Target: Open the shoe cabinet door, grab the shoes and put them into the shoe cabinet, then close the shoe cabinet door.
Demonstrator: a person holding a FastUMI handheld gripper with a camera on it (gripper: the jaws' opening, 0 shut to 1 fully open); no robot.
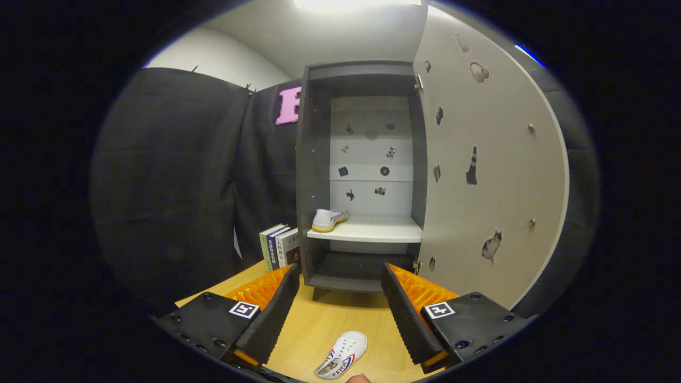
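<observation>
Holding my gripper (340, 287) wide apart and empty above the white shoe (343, 354), facing the open cabinet (362, 159).

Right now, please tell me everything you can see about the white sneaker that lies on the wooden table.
The white low sneaker with red and blue side stripes lies on the light wooden table, seen from above, its rounded toe pointing toward the dark grey shoe cabinet. It looks like canvas. It sits between the fingers of the open gripper, touching neither.
</observation>
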